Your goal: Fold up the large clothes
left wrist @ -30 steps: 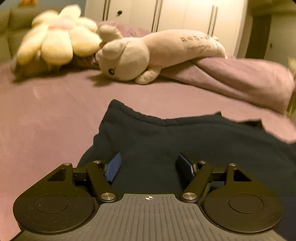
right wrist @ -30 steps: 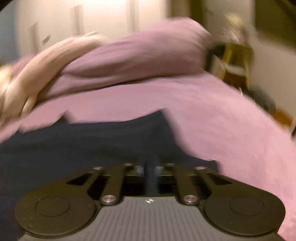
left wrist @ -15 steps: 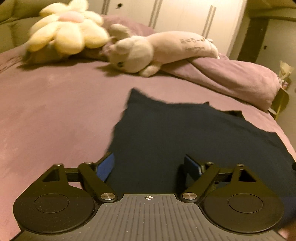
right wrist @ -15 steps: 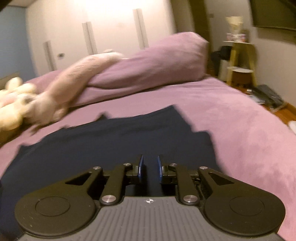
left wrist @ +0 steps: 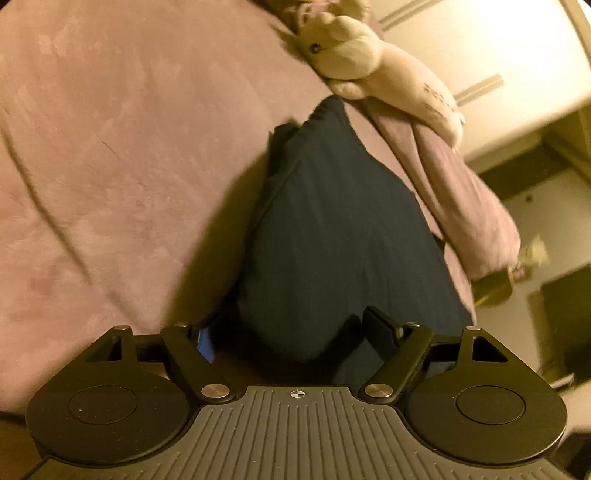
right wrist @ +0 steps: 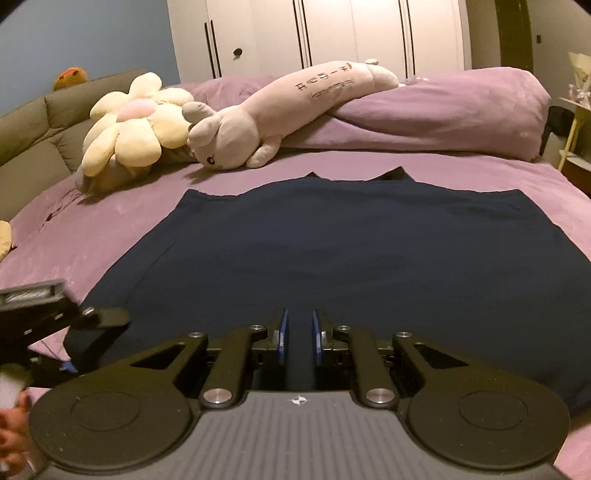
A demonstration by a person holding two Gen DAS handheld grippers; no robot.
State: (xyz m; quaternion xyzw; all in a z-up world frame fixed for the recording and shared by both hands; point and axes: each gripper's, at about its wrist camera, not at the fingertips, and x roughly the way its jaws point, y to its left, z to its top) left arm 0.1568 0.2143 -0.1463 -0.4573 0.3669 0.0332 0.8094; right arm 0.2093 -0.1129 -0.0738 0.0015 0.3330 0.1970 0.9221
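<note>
The navy garment [right wrist: 332, 251] lies spread flat on the purple bed [right wrist: 110, 229], its long axis running across the right wrist view, two collar-like points toward the folded purple duvet [right wrist: 443, 118]. Beyond its far edge lie a long beige plush animal [right wrist: 280, 110] and a yellow flower cushion [right wrist: 129, 125]. The left gripper [left wrist: 291, 336] stands wide open with cloth bunched between its fingers; the right gripper [right wrist: 298, 332] is nearly closed, a narrow gap over the near hem

A home bedroom: purple-sheeted bed [right wrist: 480, 173] with plush toys [right wrist: 258, 122] (one flower-shaped), white wardrobe doors [right wrist: 332, 33] at the far wall.
</note>
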